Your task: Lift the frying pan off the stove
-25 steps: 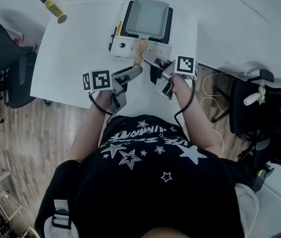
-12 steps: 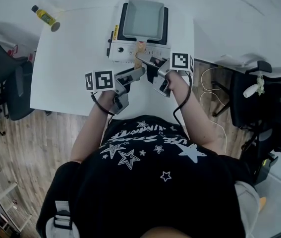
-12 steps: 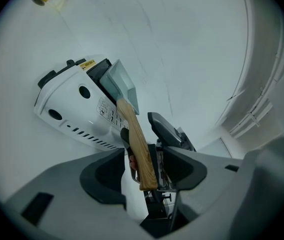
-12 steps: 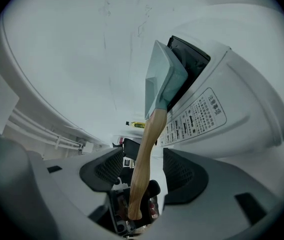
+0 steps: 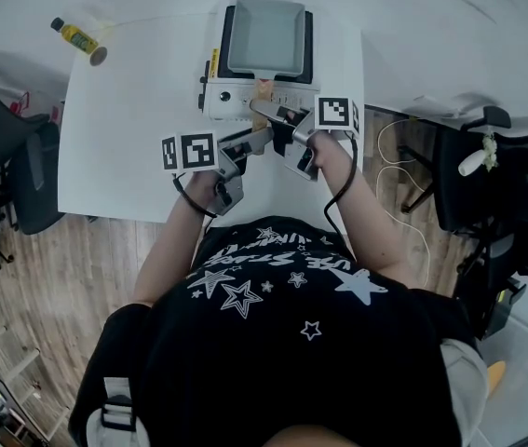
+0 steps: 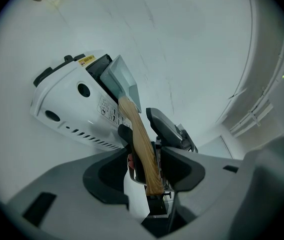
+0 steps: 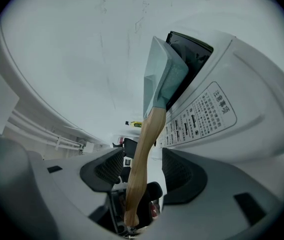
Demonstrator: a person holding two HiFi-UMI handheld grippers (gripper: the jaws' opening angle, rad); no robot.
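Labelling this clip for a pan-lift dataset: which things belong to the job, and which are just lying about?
Job: frying pan, its wooden handle, stove, left gripper and right gripper, each with jaws apart around the handle.
Lying about: bottle at the table corner, black chairs.

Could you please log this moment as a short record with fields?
frying pan: rectangular, sitting on the portable stove
wooden handle: points toward the person
left gripper: jaws close on either side of the handle, grip uncertain
right gripper: jaws straddle the handle, gaps on both sides
bottle: lying on the table, far left corner
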